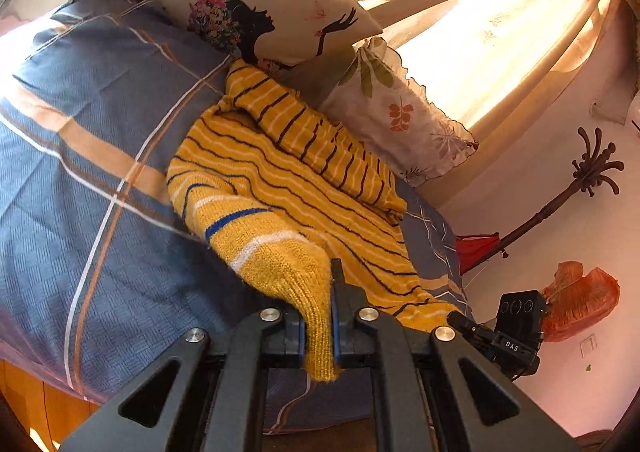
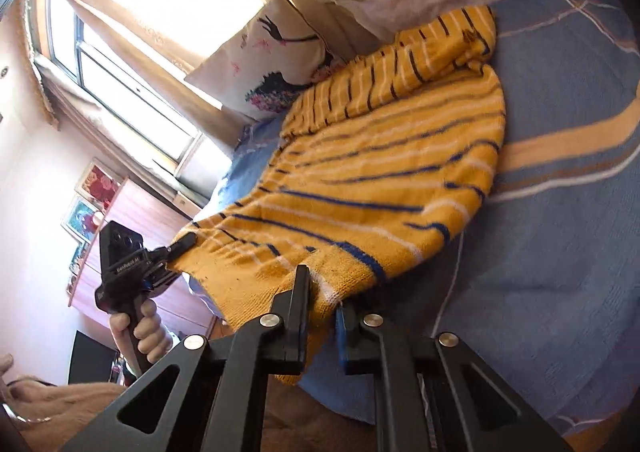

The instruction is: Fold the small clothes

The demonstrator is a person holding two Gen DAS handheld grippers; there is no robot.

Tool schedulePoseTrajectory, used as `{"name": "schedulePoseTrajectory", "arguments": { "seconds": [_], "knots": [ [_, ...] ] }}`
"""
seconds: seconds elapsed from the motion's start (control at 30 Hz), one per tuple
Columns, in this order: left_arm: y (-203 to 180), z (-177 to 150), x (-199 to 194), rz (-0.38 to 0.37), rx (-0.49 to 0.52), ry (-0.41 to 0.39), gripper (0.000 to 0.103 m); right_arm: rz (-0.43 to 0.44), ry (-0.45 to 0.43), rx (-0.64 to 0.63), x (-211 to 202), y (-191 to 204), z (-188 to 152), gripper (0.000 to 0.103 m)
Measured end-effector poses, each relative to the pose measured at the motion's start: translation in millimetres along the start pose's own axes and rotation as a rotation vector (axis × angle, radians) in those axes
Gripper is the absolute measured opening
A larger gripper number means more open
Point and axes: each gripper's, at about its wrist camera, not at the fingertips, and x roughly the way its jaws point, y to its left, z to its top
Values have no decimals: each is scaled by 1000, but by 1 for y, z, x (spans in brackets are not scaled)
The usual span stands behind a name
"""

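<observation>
Clearly both claws have hold of the yellow striped sweater (image 1: 304, 188), which lies spread on the blue checked bedsheet (image 1: 80, 180) with one sleeve folded across its far end, near the pillows. The left gripper (image 1: 318, 316) is pressed together on a thick fold of knit that hangs through and below its fingers. The right gripper (image 2: 322, 304) pinches the hem edge, its jaws narrowed on the cloth.

As a judgement, the main risk is uneven pull: the loose knit stretches easily, so if one hand lifts faster the fold line may skew, or the folded sleeve may slide off. The right grip looks shallow, on the edge only, and could slip.

Only the right view shows the person's left hand (image 2: 144, 332) around the handle and the sweater's near corner overhanging the bed edge. Only the left view shows how much fabric the left claw has swallowed.
</observation>
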Motion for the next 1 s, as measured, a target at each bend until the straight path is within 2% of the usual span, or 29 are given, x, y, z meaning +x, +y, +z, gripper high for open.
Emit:
{"name": "schedulePoseTrajectory", "arguments": {
  "seconds": [0.2,0.37,0.5,0.6,0.67,0.77,0.8,0.83,0.87,0.9,0.93,1.0],
  "knots": [
    [-28,75,32,30,64,-34,8,-20,-89,-91,8,23,76,12],
    [-45,158,97,54,67,-2,8,-58,-113,-72,37,9,159,12],
    [-43,209,171,160,99,21,9,-157,-109,-13,77,-30,220,12],
    [-17,228,225,225,62,84,10,-232,-86,57,111,-73,249,12],
    [7,231,247,227,-6,128,12,-272,-65,107,130,-103,260,13],
    [30,238,256,137,-99,168,19,-237,-49,225,147,-143,266,15],
    [34,240,253,97,-111,163,23,-207,-53,274,149,-154,265,19],
    [35,243,248,60,-118,155,25,-178,-63,316,149,-164,265,27],
    [36,245,243,26,-123,149,31,-152,-82,349,148,-171,266,32],
    [37,247,238,3,-128,141,39,-132,-107,376,146,-177,267,42],
    [37,249,233,-13,-133,131,42,-113,-137,401,143,-183,269,51],
    [34,252,221,0,-125,93,55,-106,-191,443,135,-190,273,60]
  ]
}}
